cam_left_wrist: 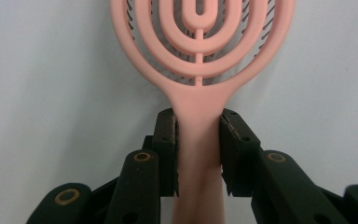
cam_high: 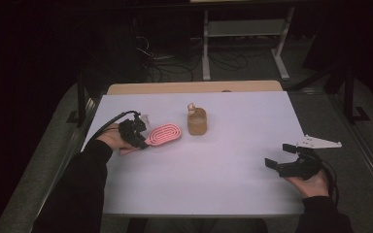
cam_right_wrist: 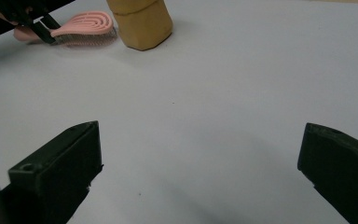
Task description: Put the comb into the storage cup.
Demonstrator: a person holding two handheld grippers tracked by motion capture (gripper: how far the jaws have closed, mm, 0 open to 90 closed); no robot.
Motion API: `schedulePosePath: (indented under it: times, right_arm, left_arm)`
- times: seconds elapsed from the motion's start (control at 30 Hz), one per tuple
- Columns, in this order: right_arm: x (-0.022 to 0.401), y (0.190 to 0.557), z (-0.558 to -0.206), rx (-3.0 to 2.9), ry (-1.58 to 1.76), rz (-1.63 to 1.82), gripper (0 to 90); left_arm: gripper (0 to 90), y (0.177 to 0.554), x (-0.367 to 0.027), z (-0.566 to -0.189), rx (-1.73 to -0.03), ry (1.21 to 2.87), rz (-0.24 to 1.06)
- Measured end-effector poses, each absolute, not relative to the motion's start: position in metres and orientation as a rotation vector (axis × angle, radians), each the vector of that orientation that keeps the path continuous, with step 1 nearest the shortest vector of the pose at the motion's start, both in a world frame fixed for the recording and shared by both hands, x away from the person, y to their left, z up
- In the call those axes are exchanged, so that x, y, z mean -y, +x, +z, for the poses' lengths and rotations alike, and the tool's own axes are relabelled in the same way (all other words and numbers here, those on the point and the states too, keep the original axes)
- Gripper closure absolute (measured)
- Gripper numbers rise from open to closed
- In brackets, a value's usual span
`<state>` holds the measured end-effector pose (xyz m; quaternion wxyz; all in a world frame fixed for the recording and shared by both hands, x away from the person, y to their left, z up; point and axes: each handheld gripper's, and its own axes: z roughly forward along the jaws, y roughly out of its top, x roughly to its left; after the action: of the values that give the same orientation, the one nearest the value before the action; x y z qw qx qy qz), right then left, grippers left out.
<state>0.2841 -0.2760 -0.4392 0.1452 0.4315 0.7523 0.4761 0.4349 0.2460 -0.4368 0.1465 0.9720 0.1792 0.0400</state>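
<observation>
A pink hairbrush (cam_high: 164,134) with a looped openwork head lies on the white table (cam_high: 213,170) at the left. My left gripper (cam_high: 138,137) is shut on its handle; in the left gripper view both black pads press the handle (cam_left_wrist: 198,140) just below the head. A tan cup-like holder (cam_high: 197,122) stands just right of the brush head, apart from it. My right gripper (cam_high: 280,155) rests near the table's right edge, open, with bare table between its jaws. The right gripper view shows the brush (cam_right_wrist: 81,25) and the holder (cam_right_wrist: 141,23) far off.
A wooden board edge (cam_high: 194,87) runs along the table's far side. Beyond it stand a metal frame (cam_high: 245,29) and cables on the dark floor. A small pale object (cam_high: 191,107) sticks up at the holder's back rim.
</observation>
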Motion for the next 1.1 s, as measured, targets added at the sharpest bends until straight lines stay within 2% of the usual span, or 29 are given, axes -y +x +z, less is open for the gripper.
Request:
schedulePosePath:
  times: [0.6, 0.83, 1.1]
  right_arm:
    - [0.276, 0.284, -0.439, -2.164, 1.246, 1.373, 0.0]
    - [0.276, 0.284, -0.439, -2.162, 1.244, 1.37, 0.0]
    - [0.276, 0.283, -0.438, -2.158, 1.245, 1.374, 0.0]
  left_arm:
    - [69.5, 0.427, -0.248, -0.426, -0.522, 2.794, 0.167]
    - [69.5, 0.423, -0.25, -0.418, -0.535, 2.757, 0.235]
    - [69.5, 0.413, -0.252, -0.405, -0.528, 2.73, 0.249]
